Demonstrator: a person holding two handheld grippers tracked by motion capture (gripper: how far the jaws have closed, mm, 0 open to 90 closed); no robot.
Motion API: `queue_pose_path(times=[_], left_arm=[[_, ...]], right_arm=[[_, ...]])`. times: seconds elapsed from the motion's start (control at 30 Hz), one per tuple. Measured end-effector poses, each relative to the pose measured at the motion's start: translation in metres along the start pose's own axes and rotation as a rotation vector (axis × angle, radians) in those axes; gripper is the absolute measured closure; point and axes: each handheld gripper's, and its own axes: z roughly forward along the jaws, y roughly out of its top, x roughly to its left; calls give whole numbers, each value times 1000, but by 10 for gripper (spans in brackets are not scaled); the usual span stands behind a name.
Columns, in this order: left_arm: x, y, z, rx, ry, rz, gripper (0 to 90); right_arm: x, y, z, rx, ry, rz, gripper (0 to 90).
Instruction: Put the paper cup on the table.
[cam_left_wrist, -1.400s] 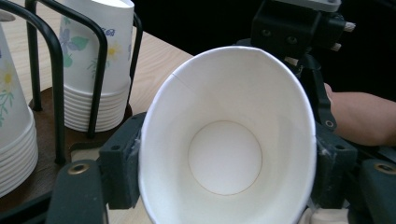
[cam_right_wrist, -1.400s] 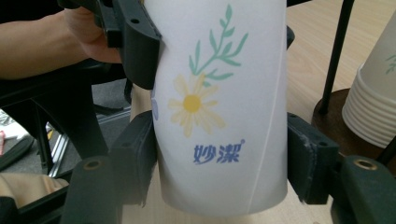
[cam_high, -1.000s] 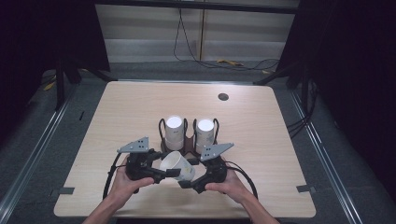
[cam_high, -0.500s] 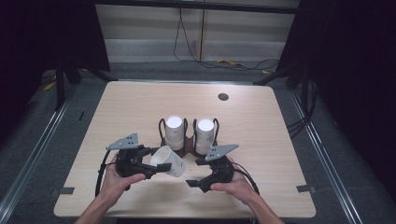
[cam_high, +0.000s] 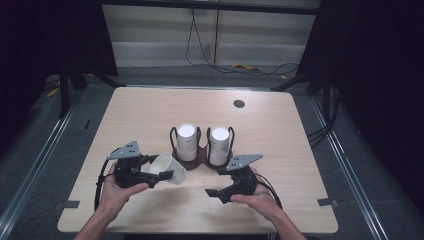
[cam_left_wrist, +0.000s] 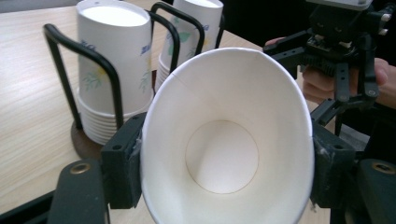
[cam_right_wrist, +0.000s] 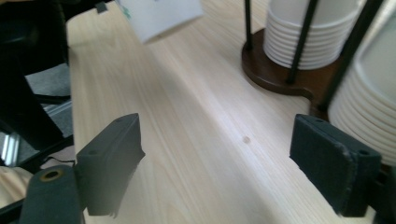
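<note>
My left hand-held gripper (cam_left_wrist: 224, 186) pinches the paper cup (cam_left_wrist: 229, 140) at its rim above the table (cam_high: 280, 125), squashing it oval, so this light, flimsy thing wants gentle pressure, while my right hand-held gripper (cam_right_wrist: 233, 163) is spread.

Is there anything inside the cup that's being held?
No, the left gripper view looks straight into the paper cup, and its white bottom is bare.

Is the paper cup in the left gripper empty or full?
Empty: the left gripper view shows the paper cup with its bare white bottom.
</note>
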Motion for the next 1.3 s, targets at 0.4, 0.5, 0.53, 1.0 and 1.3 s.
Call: queue_pose_path(times=[0.4,0.5,0.53,1.0,1.3], left_arm=[[13,-5,-10,28,82,-23,274],[14,-6,-13,32,108,-30,274],[15,-6,-14,35,113,-30,273],[45,-7,-23,28,252,-98,275],[60,-1,-16,53,333,-95,276]], right_arm=[[-8,-17,-24,-19,-89,49,179],[-9,-22,-28,-12,-107,60,179],[-9,-24,-30,-10,-111,59,179],[-14,-36,-41,-36,-165,97,179],[-14,-37,-38,-28,-165,94,182]])
